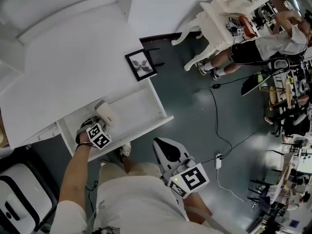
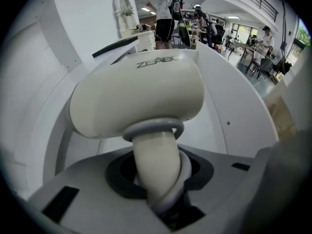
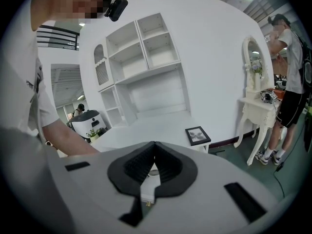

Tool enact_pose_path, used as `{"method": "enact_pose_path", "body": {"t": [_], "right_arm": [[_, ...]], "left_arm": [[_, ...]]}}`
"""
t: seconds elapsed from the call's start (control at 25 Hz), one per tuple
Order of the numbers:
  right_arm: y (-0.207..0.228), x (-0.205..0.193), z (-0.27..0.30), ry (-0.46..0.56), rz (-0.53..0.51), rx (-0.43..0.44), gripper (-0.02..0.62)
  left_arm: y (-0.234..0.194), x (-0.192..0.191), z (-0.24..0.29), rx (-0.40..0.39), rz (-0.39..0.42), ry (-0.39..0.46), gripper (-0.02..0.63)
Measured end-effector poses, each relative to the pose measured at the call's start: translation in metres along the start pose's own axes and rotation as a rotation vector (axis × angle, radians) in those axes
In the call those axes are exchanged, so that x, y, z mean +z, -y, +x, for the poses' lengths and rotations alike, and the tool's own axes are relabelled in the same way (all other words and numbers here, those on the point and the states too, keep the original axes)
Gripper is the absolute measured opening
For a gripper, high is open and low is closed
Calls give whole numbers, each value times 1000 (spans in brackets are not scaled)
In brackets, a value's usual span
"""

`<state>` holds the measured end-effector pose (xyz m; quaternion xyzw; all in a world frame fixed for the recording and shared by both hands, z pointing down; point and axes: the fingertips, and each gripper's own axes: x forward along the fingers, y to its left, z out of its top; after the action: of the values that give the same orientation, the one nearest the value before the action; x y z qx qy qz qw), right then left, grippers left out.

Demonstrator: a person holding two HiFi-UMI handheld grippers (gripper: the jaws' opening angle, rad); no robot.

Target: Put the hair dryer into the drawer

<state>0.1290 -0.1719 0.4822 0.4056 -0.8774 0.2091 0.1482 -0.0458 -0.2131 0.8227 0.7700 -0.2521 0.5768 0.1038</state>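
A cream hair dryer [image 1: 106, 113] hangs inside the open white drawer [image 1: 146, 106] under the desk's front edge. My left gripper [image 1: 97, 124] points steeply down into the drawer and is shut on the dryer's handle. In the left gripper view the handle [image 2: 155, 165] runs down between the jaws. The dryer's body [image 2: 141, 96] fills the middle, with the drawer wall [image 2: 239, 111] behind it. My right gripper [image 1: 163, 147] is held near my body, right of the drawer. Its jaws meet at the tips [image 3: 153, 147] with nothing between them.
A framed picture [image 1: 141, 65] lies at the desk's right corner. A white vanity table [image 1: 219, 13] and a person [image 1: 263, 48] are beyond it. A cable and power strip [image 1: 218, 161] lie on the floor. A white appliance [image 1: 19, 194] stands at lower left.
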Motion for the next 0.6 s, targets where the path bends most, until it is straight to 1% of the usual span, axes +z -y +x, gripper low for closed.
{"method": "enact_pose_path", "body": {"t": [0.12,0.48,0.6], "right_arm": [[2,-2,0,-6,1,5,8],[9,-9,-1,-10,8,5,8],[11,-11,-3,-12,15,0,8]], "left_arm": [[5,-2,7,-20,46,-38,141],[13,6,22,-41,106,-78,146],[14,7,22,-61,125,-94,147]]}}
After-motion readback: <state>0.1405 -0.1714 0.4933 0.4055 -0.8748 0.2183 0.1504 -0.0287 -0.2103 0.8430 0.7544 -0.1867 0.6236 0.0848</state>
